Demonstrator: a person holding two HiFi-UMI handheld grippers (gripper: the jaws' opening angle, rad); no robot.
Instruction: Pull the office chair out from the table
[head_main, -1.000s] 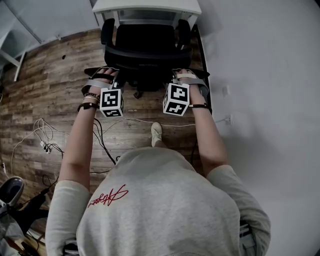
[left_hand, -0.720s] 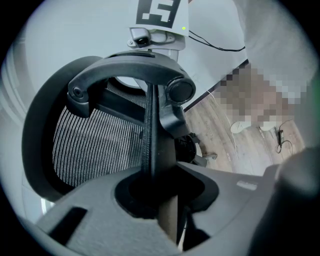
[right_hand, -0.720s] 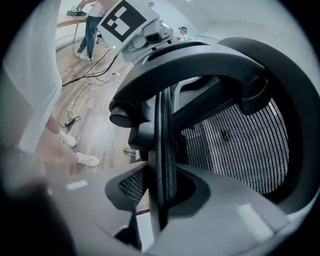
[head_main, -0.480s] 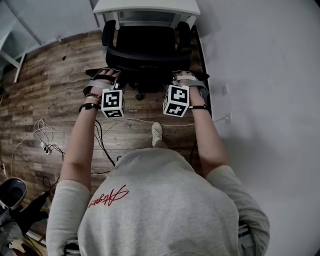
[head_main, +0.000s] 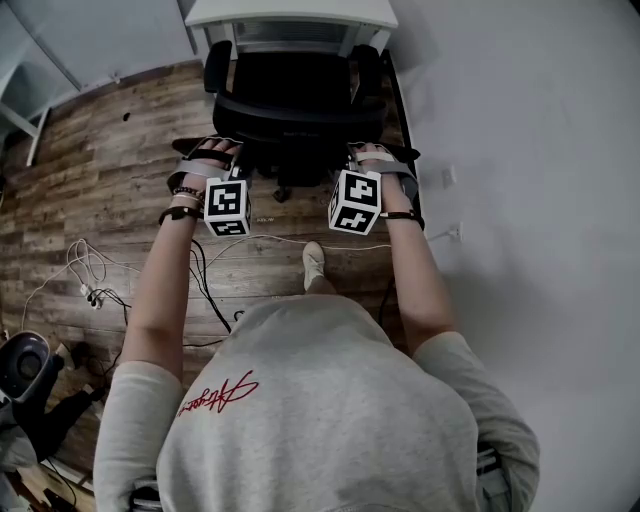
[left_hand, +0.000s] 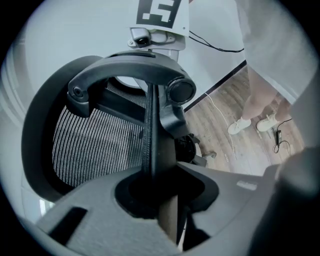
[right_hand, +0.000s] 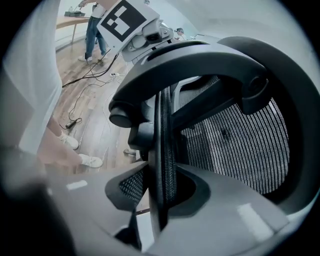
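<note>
The office chair, held by left gripper and right gripper, has edged slightly away from the table

Underfoot, a wood-plank floor, brown and streaky, meeting a plain white wall on the right along a dark skirting strip. On that wall, two small fittings (too small to tell more). Strewn over the planks at left, a loose tangle of cables; nearer the middle, one thin white cord running toward the wall. Lower left, a dark rounded object, partly cut off. Far off in the right gripper view, a standing person beside a wooden worktop.
</note>
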